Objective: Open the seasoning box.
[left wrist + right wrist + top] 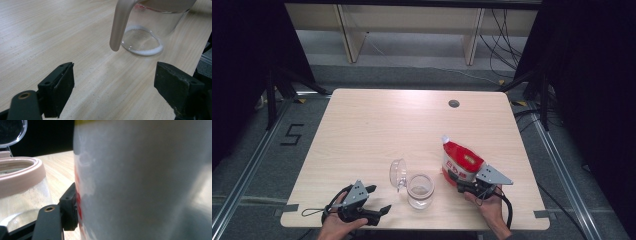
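A red and white pouch [460, 162] stands tilted on the table at the right, its pale side looming close in the right gripper view [140, 182]. My right gripper [464, 184] is shut on its lower part; one black pad [71, 207] presses against it and the other is hidden behind the pouch. A clear glass jar [420, 190] with a pinkish rim [20, 173] stands just left of the pouch, its hinged lid [398, 174] flipped open to the left. White powder rings the jar's bottom [147, 51]. My left gripper [380, 198] rests open at the front left, nothing between its jaws [113, 87].
The light wooden table [377, 125] has a round cable hole [454, 103] near its far edge. Dark curtains flank it, and cables run across the grey floor behind. The front edge lies close under both hands.
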